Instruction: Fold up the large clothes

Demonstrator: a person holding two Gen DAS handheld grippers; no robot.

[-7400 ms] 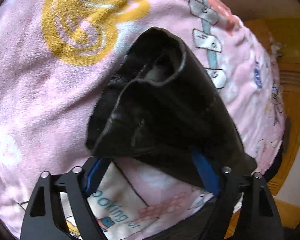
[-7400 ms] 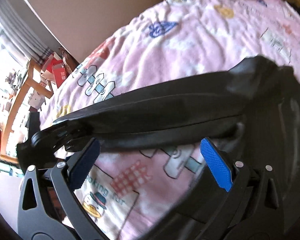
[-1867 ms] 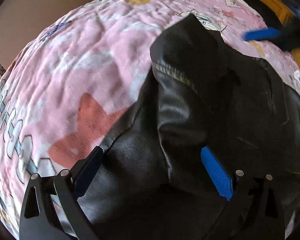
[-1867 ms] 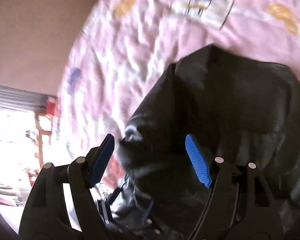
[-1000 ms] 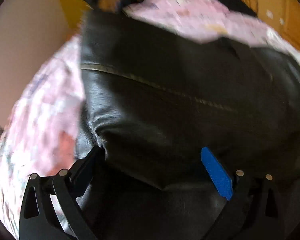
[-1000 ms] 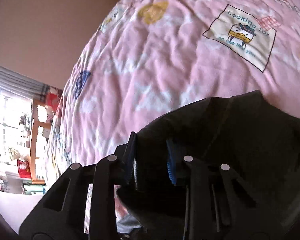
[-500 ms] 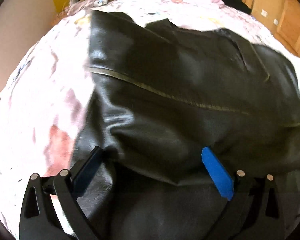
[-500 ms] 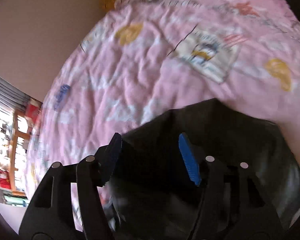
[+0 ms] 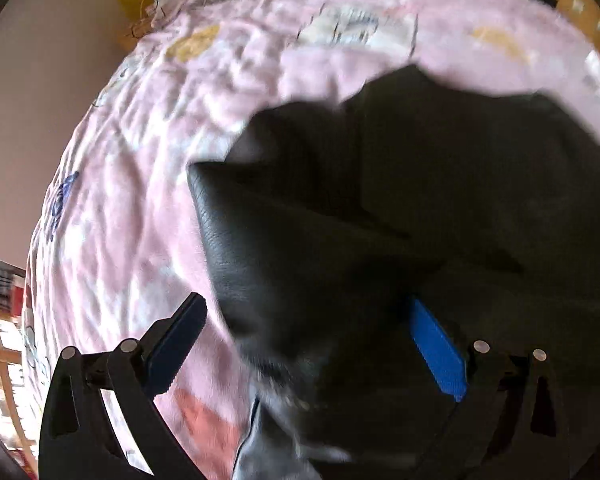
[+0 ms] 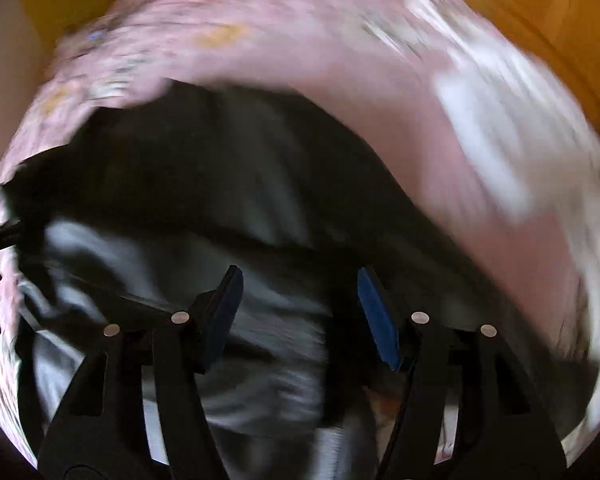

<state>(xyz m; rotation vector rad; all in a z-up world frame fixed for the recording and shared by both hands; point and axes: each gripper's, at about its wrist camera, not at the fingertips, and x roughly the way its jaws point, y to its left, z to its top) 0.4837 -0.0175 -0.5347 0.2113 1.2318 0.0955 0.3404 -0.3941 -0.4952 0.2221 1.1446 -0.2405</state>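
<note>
Black leather, the garment of the task, is shown in both views as a jacket (image 9: 400,216) lying on a pink printed blanket (image 9: 140,184).

Left wrist view: the left gripper (image 9: 304,344) is seen with its jaws spread wide, and a raised fold of the jacket stands in the gap. Neither pad is shown pressing on the leather, so the claw is read as released. The near edge of the jacket, below the fold, is blurred, and its lie cannot be told. A judged risk: the stiff fold may spring back open once left alone, since nothing is seen pinning it.

Right wrist view: heavy blur is present throughout. The right gripper (image 10: 300,312) is seen above the jacket (image 10: 228,184) with its jaws parted and nothing clamped between them; pale sheen on the leather lies beneath the gap. The blanket (image 10: 440,128) is visible beyond the jacket's far edge. A judged risk: a closure made while the view is this smeared may catch blanket together with leather, or several layers at once, so that the finished fold is dragged askew.
</note>
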